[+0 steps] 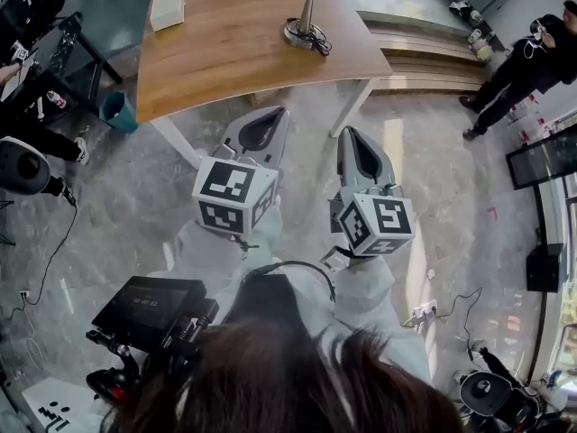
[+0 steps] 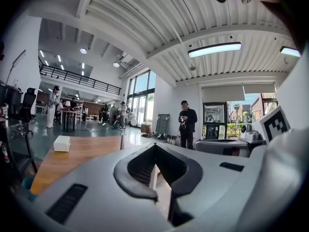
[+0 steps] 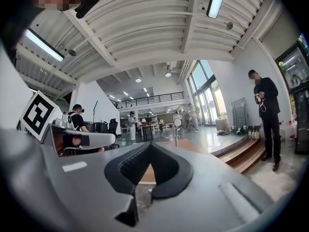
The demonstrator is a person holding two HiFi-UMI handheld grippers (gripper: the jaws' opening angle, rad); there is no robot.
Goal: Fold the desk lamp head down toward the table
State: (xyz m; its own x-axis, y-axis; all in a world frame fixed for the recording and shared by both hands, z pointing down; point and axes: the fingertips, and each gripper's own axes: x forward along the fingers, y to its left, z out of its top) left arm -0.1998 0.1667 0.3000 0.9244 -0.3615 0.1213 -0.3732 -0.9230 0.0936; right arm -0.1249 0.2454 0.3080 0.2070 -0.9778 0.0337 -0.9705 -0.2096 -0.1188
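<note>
The desk lamp (image 1: 307, 21) stands upright on a round base near the far right edge of the wooden table (image 1: 234, 52), with its cable coiled at the foot. Its thin stem also shows far ahead as the lamp (image 2: 123, 139) in the left gripper view and the lamp (image 3: 177, 129) in the right gripper view. My left gripper (image 1: 277, 112) and right gripper (image 1: 347, 132) hover side by side over the floor, short of the table's near edge. Both point toward it and are well apart from the lamp. Each is shut with nothing between its jaws.
A white box (image 1: 168, 9) lies on the table's left part. A teal bin (image 1: 118, 112) stands by the table's left leg. Wooden steps (image 1: 424, 48) run to the right of the table, and a person (image 1: 527, 61) stands beyond them. Black equipment (image 1: 144, 318) sits at my lower left.
</note>
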